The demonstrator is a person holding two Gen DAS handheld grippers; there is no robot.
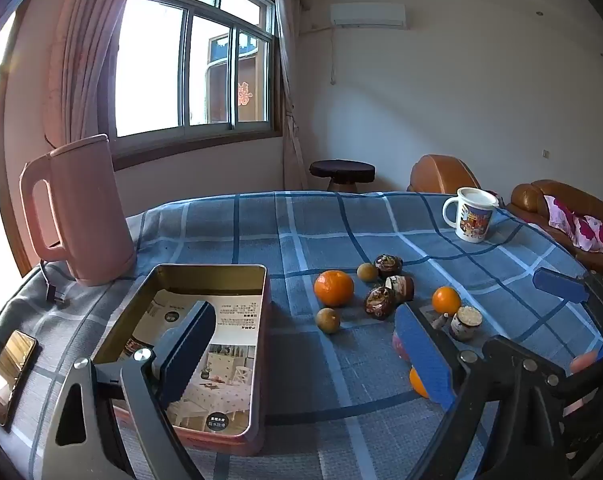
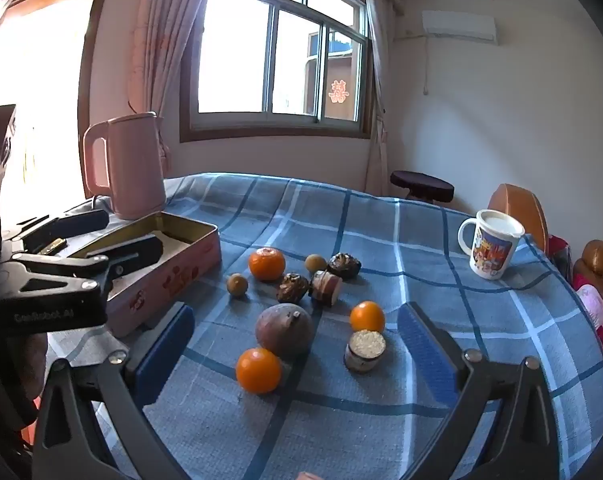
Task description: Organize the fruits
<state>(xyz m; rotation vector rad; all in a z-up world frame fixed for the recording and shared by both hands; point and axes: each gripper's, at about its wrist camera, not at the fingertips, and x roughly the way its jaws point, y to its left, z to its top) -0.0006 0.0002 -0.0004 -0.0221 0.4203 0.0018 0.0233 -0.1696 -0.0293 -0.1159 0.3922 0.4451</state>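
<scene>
Fruits and small cakes lie on a blue plaid cloth. In the right wrist view I see a brownish round fruit (image 2: 284, 330), three oranges (image 2: 258, 370) (image 2: 367, 316) (image 2: 266, 263), two small tan fruits (image 2: 237, 284) (image 2: 315, 263), dark cakes (image 2: 292, 287) and a cut roll (image 2: 364, 351). An open pink tin box (image 2: 169, 264) stands at the left. My right gripper (image 2: 293, 348) is open around the brownish fruit and near orange, above the cloth. My left gripper (image 1: 305, 348) is open and empty, its left finger over the tin (image 1: 221, 280), with the large orange (image 1: 333, 288) ahead.
A pink kettle (image 1: 77, 212) stands behind the tin. A phone (image 1: 9, 372) lies at the cloth's left edge. A printed mug (image 2: 491, 248) stands at the far right. A dark stool (image 1: 341, 172) and brown sofa (image 1: 561, 204) are beyond the table.
</scene>
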